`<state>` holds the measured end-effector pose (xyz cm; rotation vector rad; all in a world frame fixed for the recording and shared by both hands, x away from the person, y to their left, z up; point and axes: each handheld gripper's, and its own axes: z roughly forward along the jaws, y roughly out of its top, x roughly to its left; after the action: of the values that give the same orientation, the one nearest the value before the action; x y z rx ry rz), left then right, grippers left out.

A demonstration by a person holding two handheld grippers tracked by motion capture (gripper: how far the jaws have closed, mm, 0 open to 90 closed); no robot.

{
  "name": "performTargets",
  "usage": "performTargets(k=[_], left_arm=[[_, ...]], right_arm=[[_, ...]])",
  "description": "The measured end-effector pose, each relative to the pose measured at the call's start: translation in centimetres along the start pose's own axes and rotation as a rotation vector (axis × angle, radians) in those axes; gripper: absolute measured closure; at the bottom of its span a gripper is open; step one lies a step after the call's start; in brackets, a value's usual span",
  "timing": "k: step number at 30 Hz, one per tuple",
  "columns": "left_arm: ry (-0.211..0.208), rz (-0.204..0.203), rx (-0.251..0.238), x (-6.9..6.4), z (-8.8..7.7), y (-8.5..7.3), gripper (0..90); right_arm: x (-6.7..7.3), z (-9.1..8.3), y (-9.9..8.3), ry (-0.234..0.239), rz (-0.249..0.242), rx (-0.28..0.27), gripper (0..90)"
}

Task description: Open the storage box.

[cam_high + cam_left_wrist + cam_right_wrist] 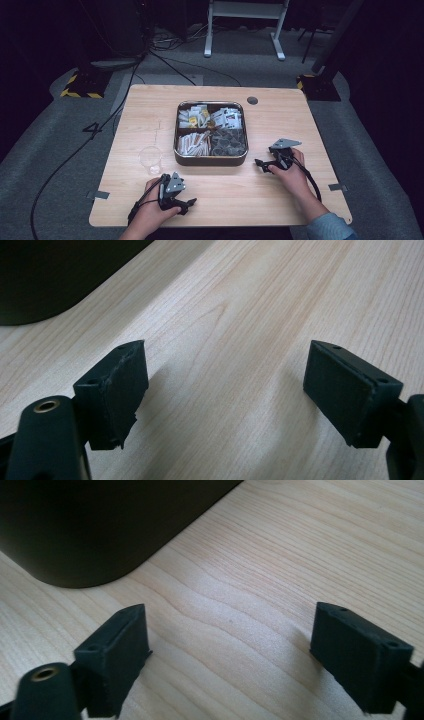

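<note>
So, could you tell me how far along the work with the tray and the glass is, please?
Nothing looks done yet: the packets sit sorted in the four-compartment tray, and the clear glass stands empty beside it. Nothing is in hand: left claw and right claw rest open on the table. Everything remains.

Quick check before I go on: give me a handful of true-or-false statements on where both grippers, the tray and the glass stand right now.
1. Both grippers are open with nothing between their jaws. True: the left gripper and the right gripper show bare wood between the jaws.
2. The clear glass stands to the right of the tray. False: it stands left of the divided tray, near the tray's front left corner.
3. The tray has four compartments holding packets. True.
4. The right gripper rests inside the tray. False: it sits on the table, right of the tray.
5. The glass lies tipped on its side. False: it stands upright.
</note>
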<state>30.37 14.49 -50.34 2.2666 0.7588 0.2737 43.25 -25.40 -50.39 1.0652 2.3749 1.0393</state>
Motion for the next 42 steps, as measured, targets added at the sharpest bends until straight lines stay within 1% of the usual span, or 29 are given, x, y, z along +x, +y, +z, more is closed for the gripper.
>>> performTargets(k=[7,12,13,17,19,20,21,22,24,26,28,29,30,31,33,36,37,38,39,40,41,42], left_arm=[[0.001,-0.003,0.0,0.0,0.0,0.0,18.6],[-0.009,-0.01,-0.004,0.2,0.0,0.0,18.6],[-0.011,-0.012,-0.005,0.2,0.0,0.0,18.6],[-0.01,-0.015,-0.007,0.2,0.0,0.0,18.6],[-0.006,-0.01,-0.004,0.2,0.0,0.0,18.6],[-0.006,-0.01,-0.004,0.2,0.0,0.0,18.6],[-0.006,-0.01,-0.004,0.2,0.0,0.0,18.6],[-0.006,-0.011,-0.004,0.2,0.0,0.0,18.6],[-0.009,-0.012,-0.005,0.2,0.0,0.0,18.6],[-0.008,-0.009,-0.004,0.2,0.0,0.0,18.6],[-0.007,-0.009,-0.003,0.2,0.0,0.0,18.6],[-0.007,-0.009,-0.003,0.2,0.0,0.0,18.6],[-0.008,-0.009,-0.003,0.2,0.0,0.0,18.6],[-0.009,-0.01,-0.004,0.3,0.0,0.0,18.6],[-0.014,-0.014,-0.009,0.3,0.0,0.0,18.6],[-0.015,-0.014,-0.007,0.3,0.0,0.0,18.6],[-0.015,-0.014,-0.007,0.3,0.0,0.0,18.6],[-0.009,-0.011,-0.005,0.3,0.0,0.0,18.6],[-0.004,-0.011,-0.001,0.2,0.0,0.0,18.6],[0.0,-0.008,0.0,0.2,0.0,0.1,18.6],[0.005,-0.006,0.001,0.1,0.1,0.1,18.6],[0.011,-0.007,0.003,0.1,0.1,0.1,18.3]], right_arm=[[0.0,-0.1,0.0,0.008,-0.005,-0.008,22.5],[0.0,-0.1,-0.1,0.011,-0.002,-0.014,26.7],[0.1,-0.2,0.0,0.01,-0.007,-0.008,31.7],[0.3,-0.4,0.1,0.006,0.0,0.006,33.5],[0.4,-0.6,0.3,0.007,-0.005,0.029,36.4],[0.4,-0.7,0.5,0.01,-0.012,0.045,36.9],[0.4,-0.7,0.5,0.01,-0.012,0.045,36.9],[0.5,-0.8,0.6,0.009,-0.018,0.059,36.7],[0.8,-1.3,0.9,0.012,-0.025,0.06,38.7],[0.9,-1.9,1.4,0.014,-0.023,0.045,39.2],[0.9,-2.6,1.9,0.036,-0.009,0.01,39.7],[0.9,-2.9,2.2,0.056,0.003,0.004,39.4],[1.0,-3.2,2.5,0.078,0.009,-0.016,39.1],[1.0,-3.2,2.5,0.078,0.009,-0.016,39.1],[1.5,-4.0,3.4,0.127,0.004,-0.059,38.5],[2.0,-4.3,4.6,0.165,0.002,-0.094,38.4],[2.0,-4.3,4.6,0.165,0.002,-0.094,38.4],[2.2,-4.3,5.1,0.173,-0.005,-0.103,38.4],[2.6,-4.0,6.4,0.187,-0.024,-0.104,38.2],[2.6,-4.0,6.4,0.187,-0.024,-0.104,38.2],[2.7,-3.9,6.9,0.19,-0.033,-0.102,38.1],[3.1,-3.6,8.2,0.201,-0.049,-0.107,37.2]])
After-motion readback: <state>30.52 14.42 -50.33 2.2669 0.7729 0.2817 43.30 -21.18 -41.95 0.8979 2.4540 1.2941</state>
